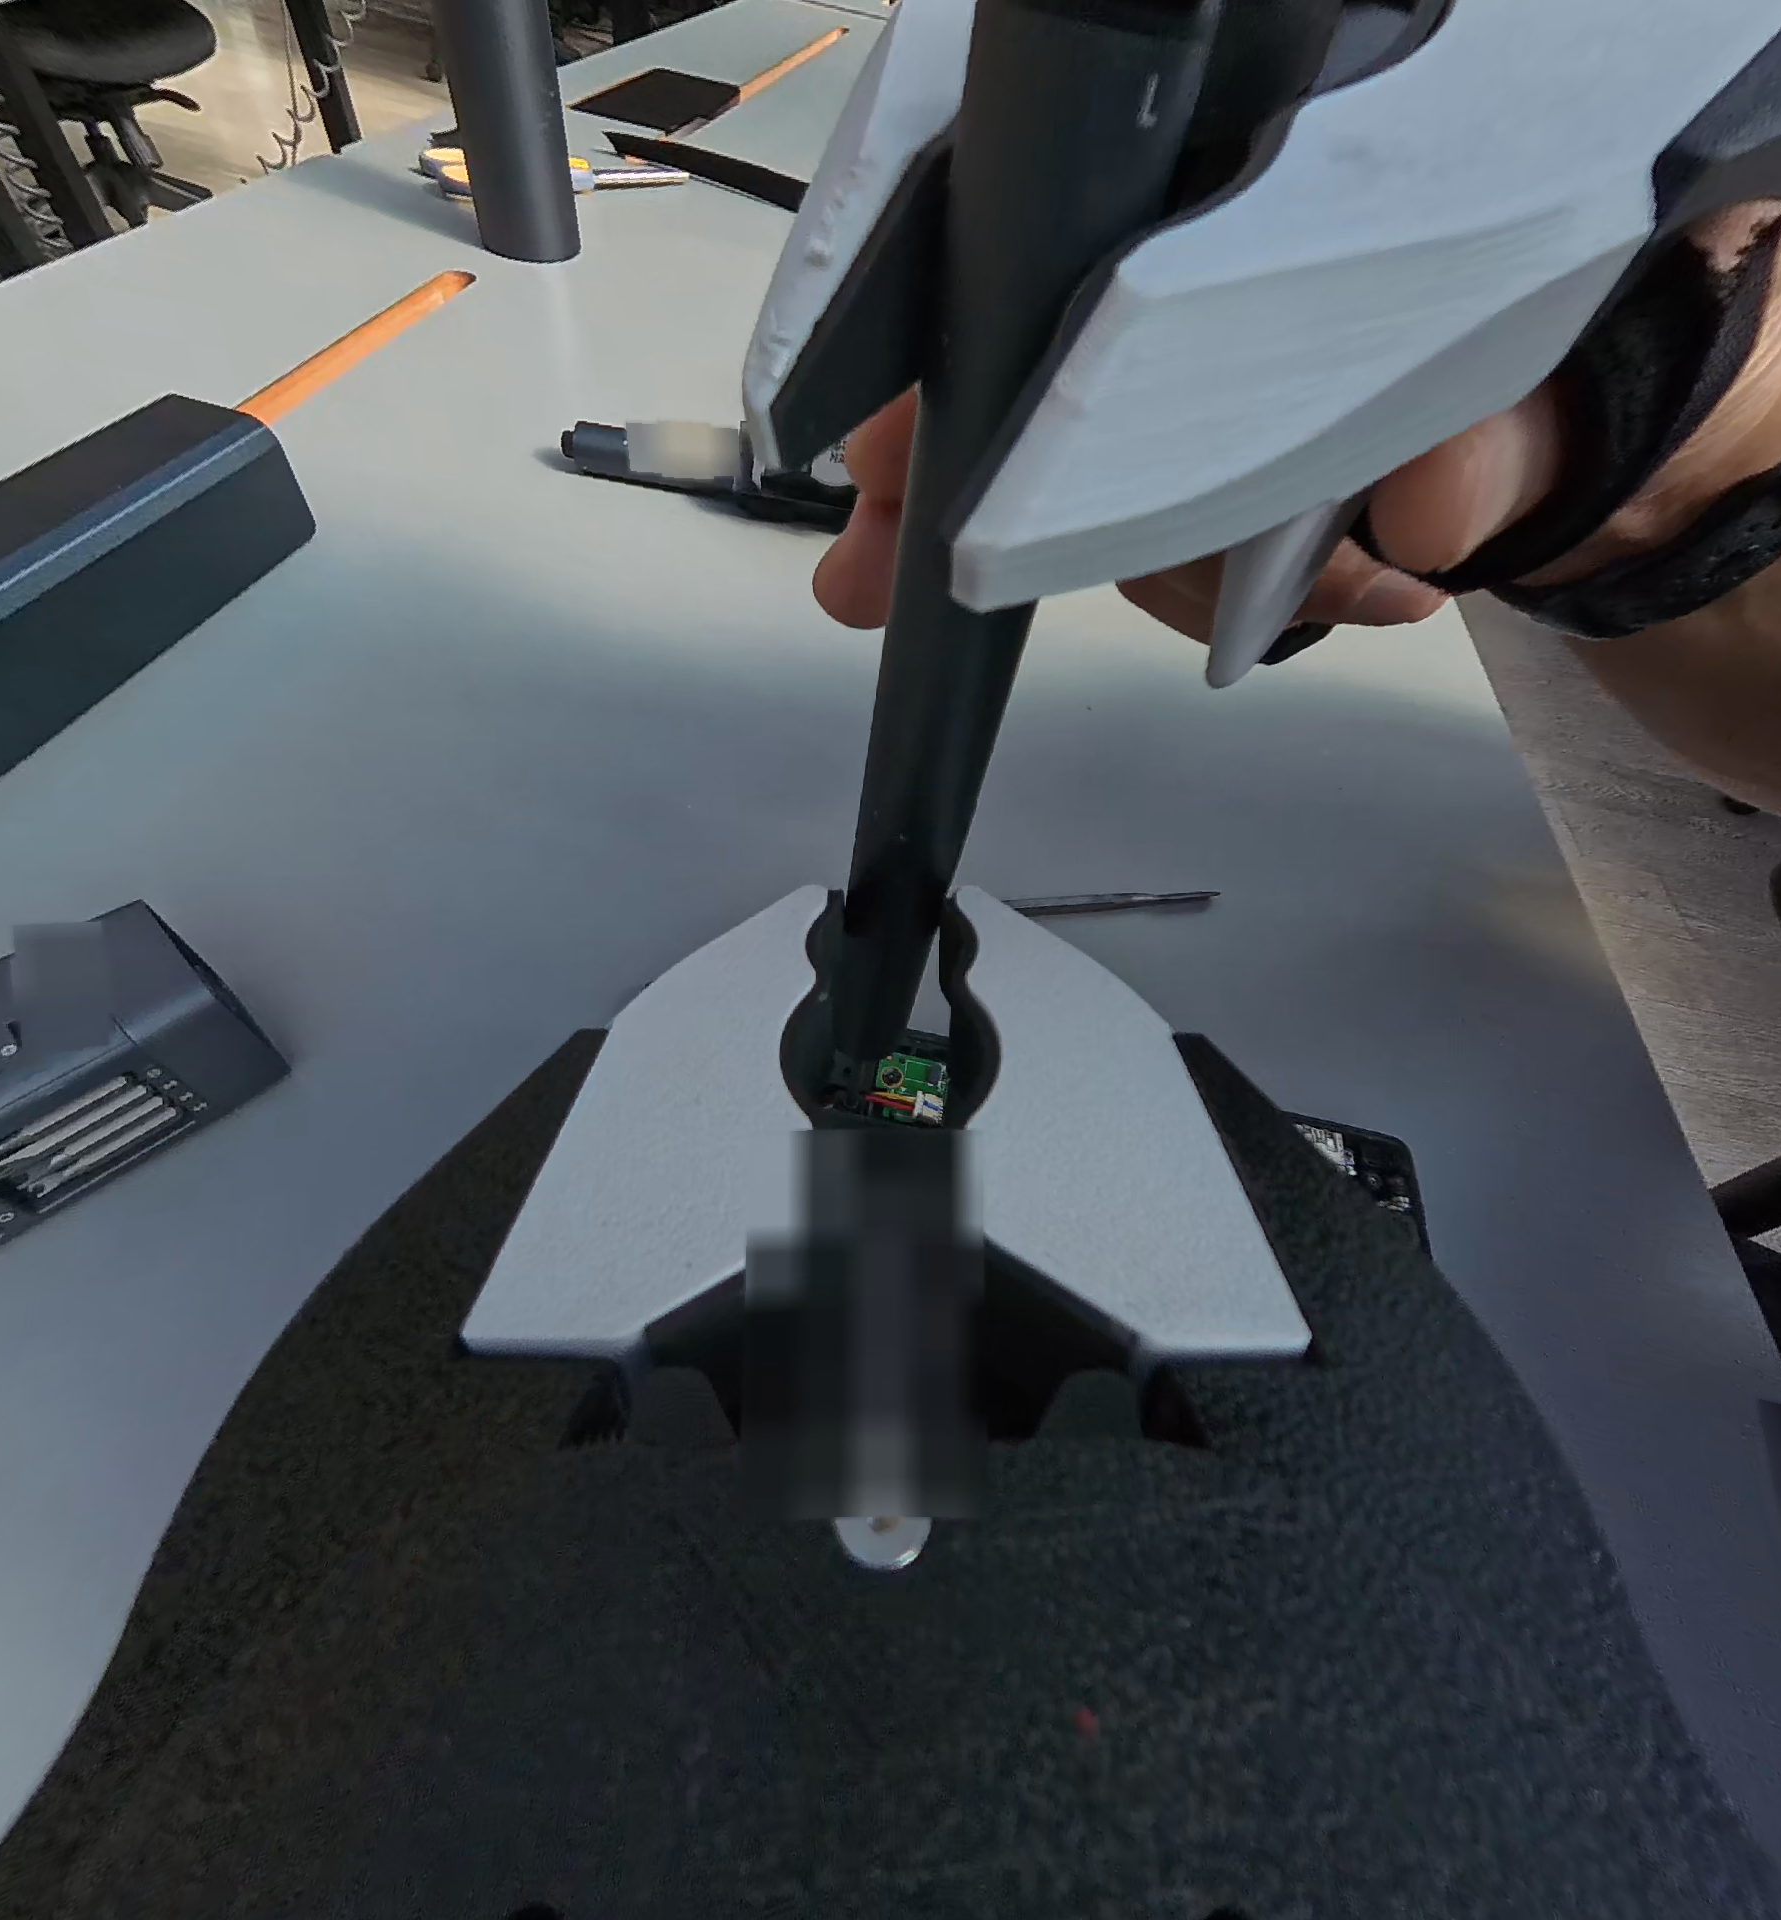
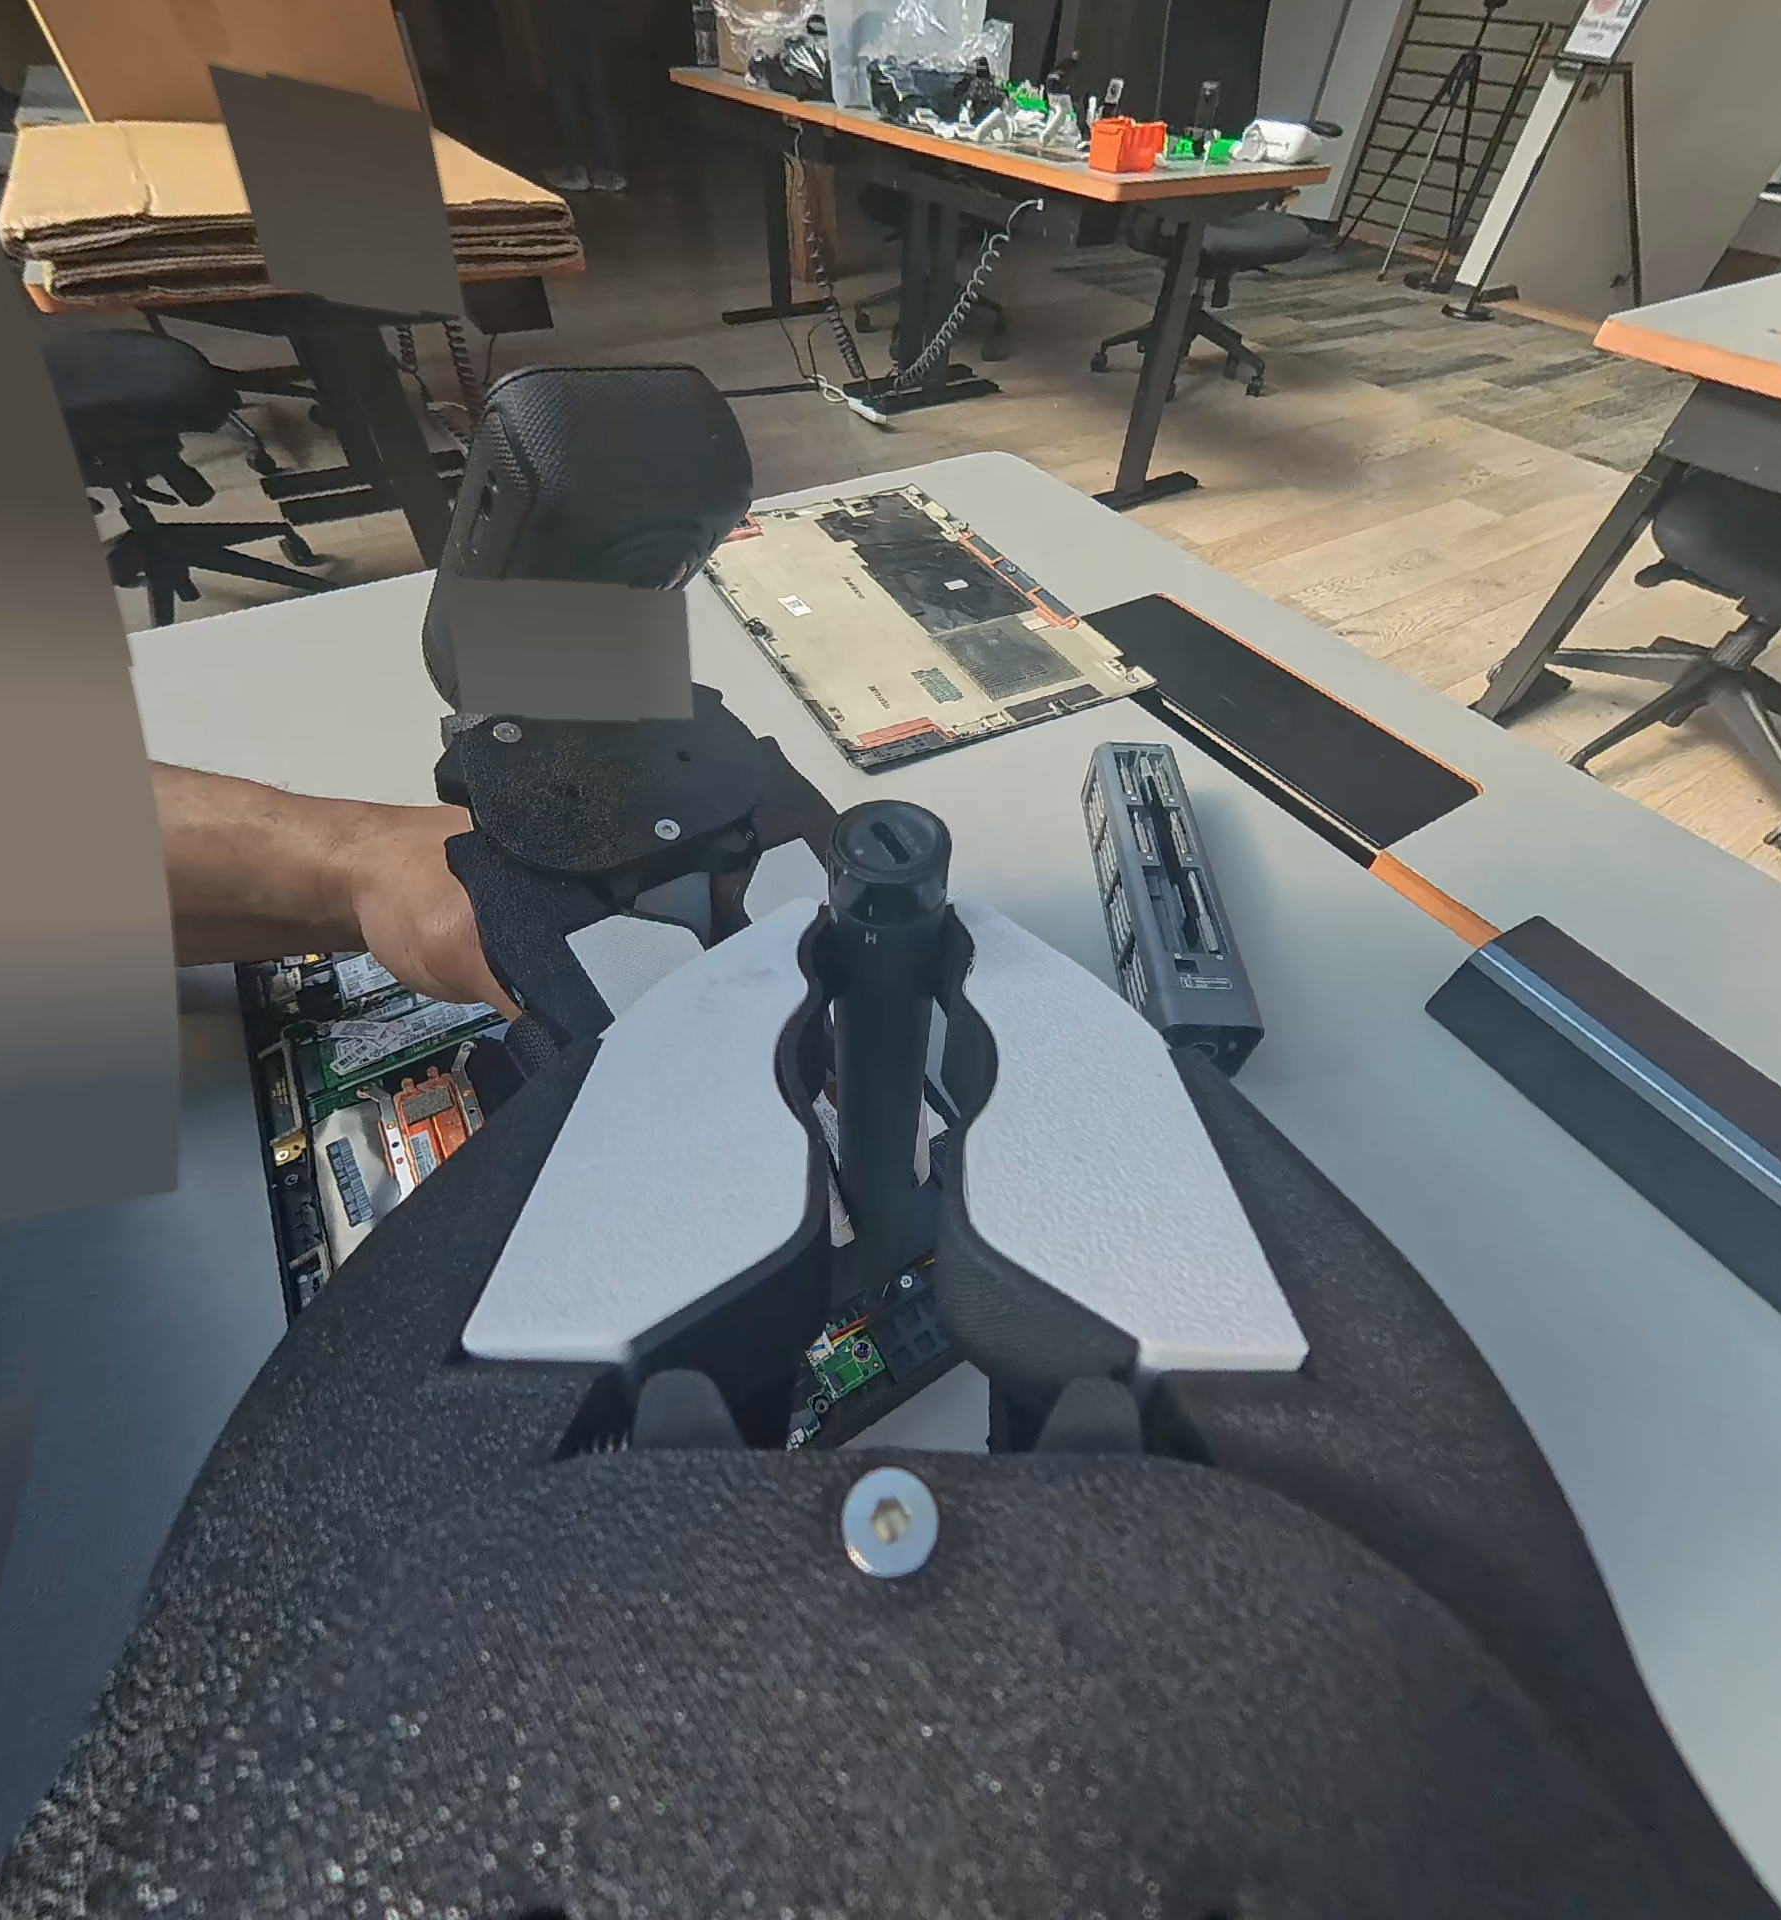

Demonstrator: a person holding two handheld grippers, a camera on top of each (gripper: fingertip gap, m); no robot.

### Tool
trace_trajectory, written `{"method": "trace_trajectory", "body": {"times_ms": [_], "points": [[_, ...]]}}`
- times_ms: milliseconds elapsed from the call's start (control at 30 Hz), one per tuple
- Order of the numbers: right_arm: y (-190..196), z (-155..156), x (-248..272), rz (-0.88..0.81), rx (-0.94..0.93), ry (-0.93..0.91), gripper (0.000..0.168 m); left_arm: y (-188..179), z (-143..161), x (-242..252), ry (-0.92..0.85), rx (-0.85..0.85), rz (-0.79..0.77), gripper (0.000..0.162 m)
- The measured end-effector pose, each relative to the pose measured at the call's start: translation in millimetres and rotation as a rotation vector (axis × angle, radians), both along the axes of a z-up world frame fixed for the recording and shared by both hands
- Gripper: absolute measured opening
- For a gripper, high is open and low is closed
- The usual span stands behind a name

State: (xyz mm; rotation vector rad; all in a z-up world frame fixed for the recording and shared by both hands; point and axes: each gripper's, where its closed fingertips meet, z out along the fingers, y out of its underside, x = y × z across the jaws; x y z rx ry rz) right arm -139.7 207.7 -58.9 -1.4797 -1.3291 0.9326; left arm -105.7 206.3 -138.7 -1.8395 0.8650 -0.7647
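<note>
Both hand-held grippers pinch one black electric screwdriver [image 2: 886,997]: the right hand-held gripper [image 2: 886,977] near its cap, the left hand-held gripper [image 1: 891,935] low (tip hidden) over the opened laptop [image 2: 366,1122]. Keeping it upright seems wise.

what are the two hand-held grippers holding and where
Both clamp one black electric screwdriver: right hand-held gripper near its top cap, left hand-held gripper low on its shaft.
</note>
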Motion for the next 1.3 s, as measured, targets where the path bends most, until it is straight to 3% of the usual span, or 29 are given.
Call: {"method": "trace_trajectory", "body": {"times_ms": [1033,1100,1267,1300], "points": [[-4.5,-1.2,0.0,0.033,-0.019,0.003,0.018,-1.0,-0.5,0.5,0.043,0.052,0.012,0.017],[-3.1,-1.2,0.6,0.024,-0.009,-0.001,0.018,-1.3,3.1,-2.3,0.061,0.089,0.037,0.023],[-2.3,-1.1,3.1,0.021,-0.012,0.003,0.018,-15.5,15.7,-26.9,0.029,0.096,0.089,0.076],[-2.6,-1.0,3.1,0.021,-0.008,0.004,0.018,-18.2,14.2,-35.4,0.032,0.082,0.117,0.08]]}}
